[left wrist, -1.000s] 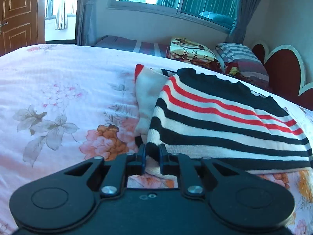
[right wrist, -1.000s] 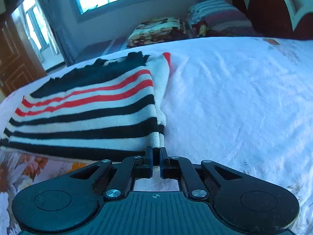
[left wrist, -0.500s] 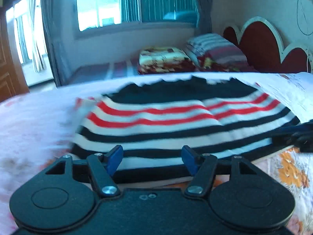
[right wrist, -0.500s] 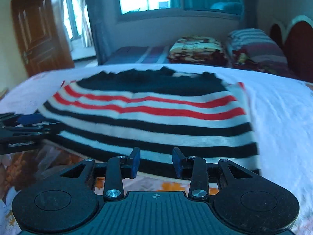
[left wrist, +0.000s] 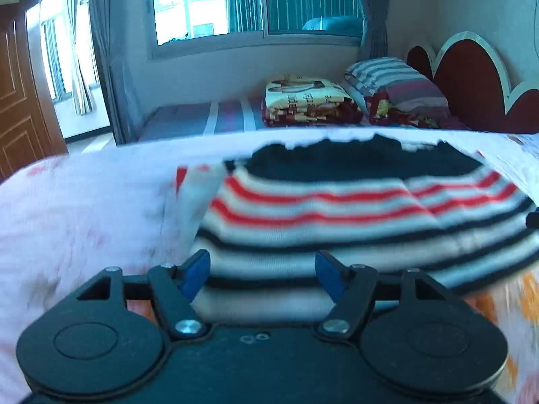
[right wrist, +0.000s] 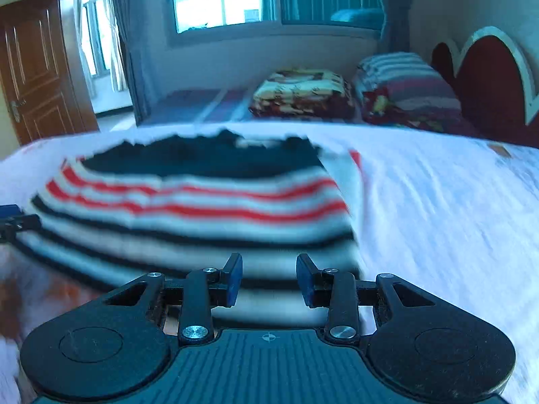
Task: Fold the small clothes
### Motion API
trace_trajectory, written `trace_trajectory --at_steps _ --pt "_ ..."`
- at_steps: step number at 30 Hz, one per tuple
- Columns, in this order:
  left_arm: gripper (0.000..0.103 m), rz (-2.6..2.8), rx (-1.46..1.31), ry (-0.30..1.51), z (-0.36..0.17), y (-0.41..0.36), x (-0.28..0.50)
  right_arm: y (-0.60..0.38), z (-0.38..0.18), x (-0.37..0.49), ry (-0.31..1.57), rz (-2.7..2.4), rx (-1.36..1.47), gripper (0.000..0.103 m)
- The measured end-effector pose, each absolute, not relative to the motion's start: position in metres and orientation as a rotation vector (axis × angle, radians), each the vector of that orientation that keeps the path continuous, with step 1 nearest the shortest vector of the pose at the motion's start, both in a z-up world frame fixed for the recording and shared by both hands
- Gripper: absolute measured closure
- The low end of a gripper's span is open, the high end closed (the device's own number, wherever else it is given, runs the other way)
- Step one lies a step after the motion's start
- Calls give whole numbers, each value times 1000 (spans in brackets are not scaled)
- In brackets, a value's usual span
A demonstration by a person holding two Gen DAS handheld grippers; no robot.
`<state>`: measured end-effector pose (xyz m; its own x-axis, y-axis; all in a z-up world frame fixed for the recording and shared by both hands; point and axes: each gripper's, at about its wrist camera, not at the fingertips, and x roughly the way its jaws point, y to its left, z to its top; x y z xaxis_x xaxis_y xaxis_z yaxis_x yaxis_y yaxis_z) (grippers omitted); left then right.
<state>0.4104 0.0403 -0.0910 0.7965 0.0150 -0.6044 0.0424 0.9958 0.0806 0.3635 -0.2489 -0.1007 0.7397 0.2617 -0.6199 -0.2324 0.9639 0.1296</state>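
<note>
A knitted sweater (left wrist: 337, 208) with black, white and red stripes lies folded on the bed, blurred by motion. My left gripper (left wrist: 262, 269) hovers open over its near hem, left of the middle, and nothing is pinched between the blue pads (left wrist: 195, 269). In the right wrist view the same sweater (right wrist: 188, 208) fills the left half. My right gripper (right wrist: 269, 274) stands open above the near hem by the sweater's right edge, holding nothing. The tips of the left gripper's fingers (right wrist: 13, 222) poke in at the far left of that view.
The bed sheet (left wrist: 84, 208) is pale pink with flowers and stretches left; white sheet (right wrist: 438, 208) lies to the sweater's right. Behind are a folded printed blanket (left wrist: 303, 104), a striped pillow (left wrist: 397, 84), a red headboard (left wrist: 471, 77), a window and a wooden door (right wrist: 37, 64).
Both grippers were shut on the sweater's near hem; they have let go, opened, and pulled back and up. Both wrists have rolled, so both views now face the sweater squarely.
</note>
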Motion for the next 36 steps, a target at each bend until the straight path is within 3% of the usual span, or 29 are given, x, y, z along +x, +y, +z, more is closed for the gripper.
trace_trajectory --at_steps 5,17,19,21,22,23,25,29,36 --pt "37 -12 85 770 -112 39 462 -218 -110 410 756 295 -3 66" --pt "35 -4 90 765 -115 40 460 -215 -116 413 777 303 -49 67" --pt "40 2 89 771 -109 41 458 -215 -108 409 764 298 -40 67" --pt "42 6 63 728 -97 47 442 -217 -95 397 712 322 -17 78" --pt "44 14 32 706 -93 52 431 -217 -91 391 704 331 -15 92" --pt "46 17 -9 693 -89 59 418 -216 -88 386 698 338 -12 97" --pt "55 26 -100 691 -90 74 390 -218 -85 377 690 352 3 98" --pt "63 56 -345 720 -108 103 341 -217 -85 366 695 365 25 98" --pt "64 74 -760 668 -132 135 349 -199 -89 366 730 401 102 98"
